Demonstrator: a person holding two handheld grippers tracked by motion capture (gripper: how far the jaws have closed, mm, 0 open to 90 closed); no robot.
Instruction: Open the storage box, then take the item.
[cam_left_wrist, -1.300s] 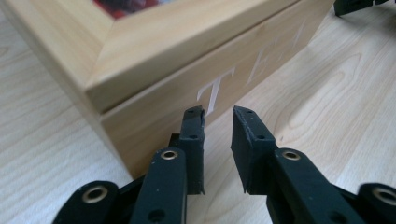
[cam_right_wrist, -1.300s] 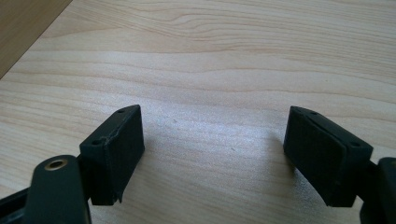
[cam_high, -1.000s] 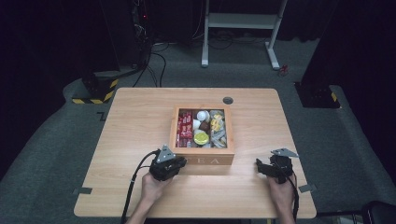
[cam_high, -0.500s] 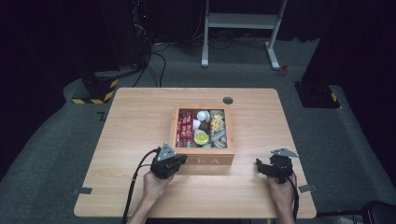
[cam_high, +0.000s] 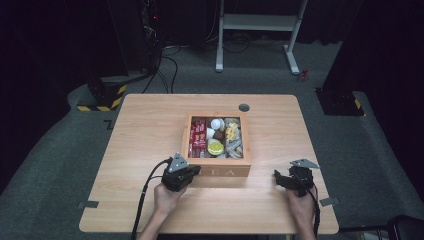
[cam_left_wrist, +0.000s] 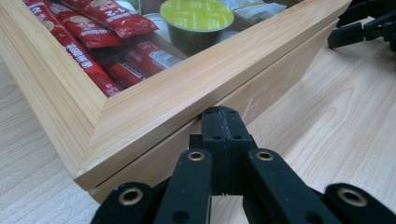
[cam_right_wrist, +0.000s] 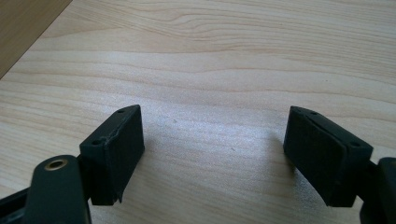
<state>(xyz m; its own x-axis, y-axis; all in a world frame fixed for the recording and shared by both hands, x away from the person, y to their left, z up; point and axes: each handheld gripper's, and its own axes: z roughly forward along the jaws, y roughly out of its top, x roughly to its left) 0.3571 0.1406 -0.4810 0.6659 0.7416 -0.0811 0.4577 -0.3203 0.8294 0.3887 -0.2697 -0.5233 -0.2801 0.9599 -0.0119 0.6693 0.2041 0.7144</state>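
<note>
The wooden box (cam_high: 218, 167) sits mid-tabletop (cam_high: 145, 130), full of red sachets (cam_left_wrist: 88, 42) and a green-lidded pod (cam_left_wrist: 197, 16). The left gripper (cam_left_wrist: 223, 122), fingers pressed together on nothing, seems to touch its 7 o'clock corner; a push could skid it. The right gripper (cam_right_wrist: 212, 154), at 4 o'clock, gapes wide.

The high view looks forward and down from above the person's side, taking in the whole desk (cam_high: 150, 130) and the floor beyond. The left gripper view sits low and very near the wooden box (cam_left_wrist: 154, 112), facing its front corner, a box the high view also shows (cam_high: 218, 170). The right gripper view looks down close onto bare desk.
</note>
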